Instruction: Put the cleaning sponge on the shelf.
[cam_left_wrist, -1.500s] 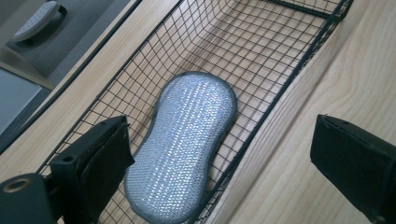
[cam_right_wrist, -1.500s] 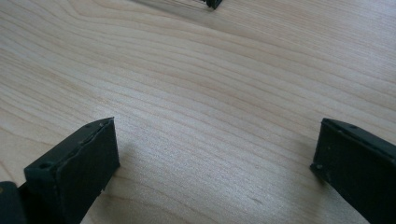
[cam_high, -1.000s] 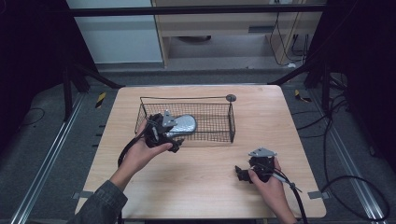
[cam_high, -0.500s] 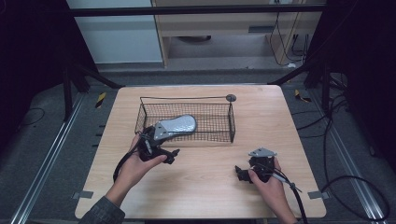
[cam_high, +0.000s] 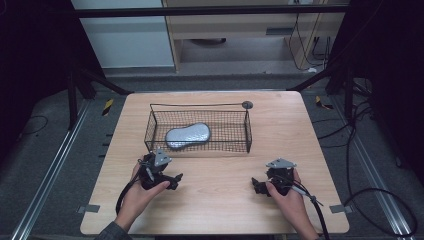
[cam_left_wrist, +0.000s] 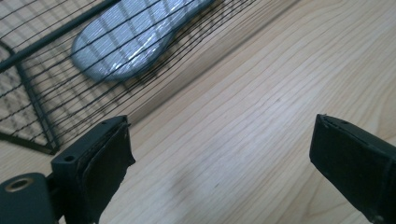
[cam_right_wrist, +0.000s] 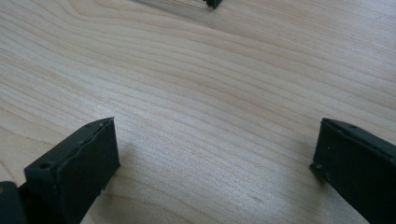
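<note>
While lying in the black wire-mesh basket (cam_high: 235, 131), the oblong silver pouch (cam_high: 187, 136) glints.

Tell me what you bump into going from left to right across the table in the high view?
left gripper → grey oval pad in the wire basket → right gripper

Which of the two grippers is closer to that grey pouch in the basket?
Left. The left gripper sits just outside the basket's near wall, a little in front of the pouch. The right gripper rests farther off, toward the table's right front.
</note>
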